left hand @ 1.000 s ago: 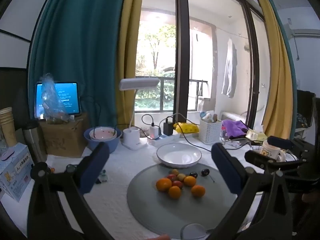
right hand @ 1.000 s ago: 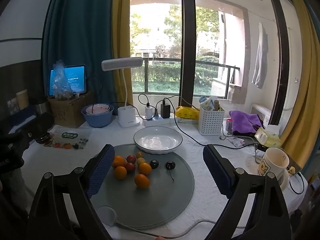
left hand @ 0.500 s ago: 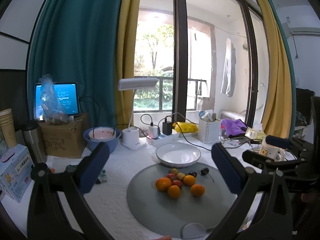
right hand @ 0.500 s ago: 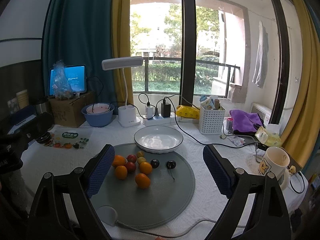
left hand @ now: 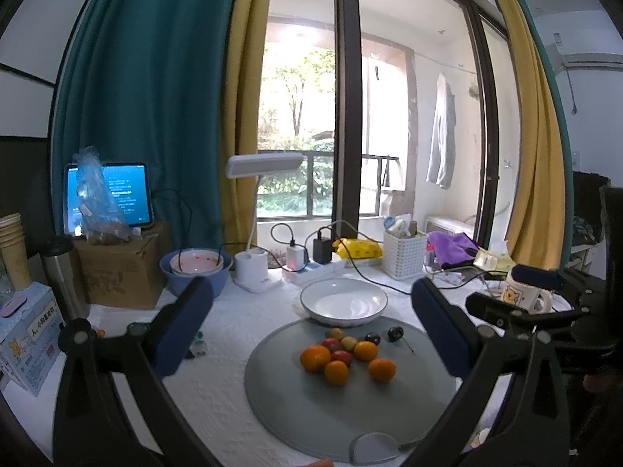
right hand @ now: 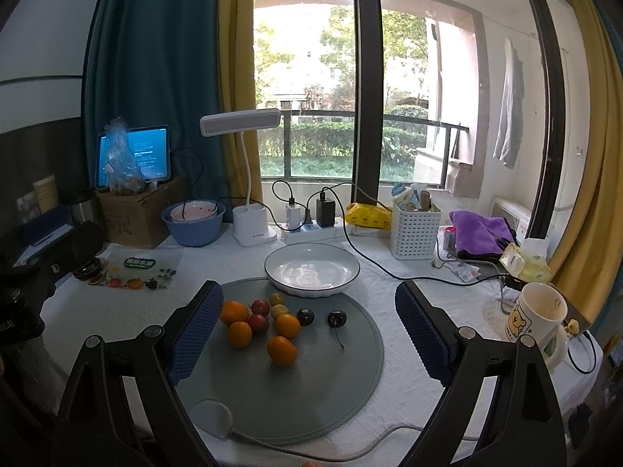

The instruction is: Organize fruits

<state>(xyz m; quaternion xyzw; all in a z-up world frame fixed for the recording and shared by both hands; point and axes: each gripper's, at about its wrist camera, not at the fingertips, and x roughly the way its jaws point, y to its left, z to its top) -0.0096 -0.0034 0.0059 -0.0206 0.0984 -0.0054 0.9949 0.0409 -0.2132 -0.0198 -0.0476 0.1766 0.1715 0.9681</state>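
Observation:
A cluster of small fruits lies on a round grey mat (right hand: 311, 397): several oranges (right hand: 281, 349), red plums (right hand: 258, 323), small yellow fruits (right hand: 277, 299) and two dark cherries (right hand: 336, 318). The same fruits (left hand: 336, 372) show on the mat (left hand: 311, 420) in the left wrist view. An empty white plate (right hand: 311, 268) (left hand: 344, 302) sits just behind the mat. My left gripper (left hand: 311, 327) and my right gripper (right hand: 309, 329) are both open and empty, held above the near side of the mat.
Behind the plate stand a white desk lamp (right hand: 253, 229), a power strip with chargers (right hand: 311, 229), a blue bowl (right hand: 194, 225) and a white basket (right hand: 415, 229). A bear mug (right hand: 533, 319) stands at the right, a cardboard box (right hand: 136, 214) at the left.
Both grippers have drifted very slightly; the view barely shifts. The fruits and plate have not moved.

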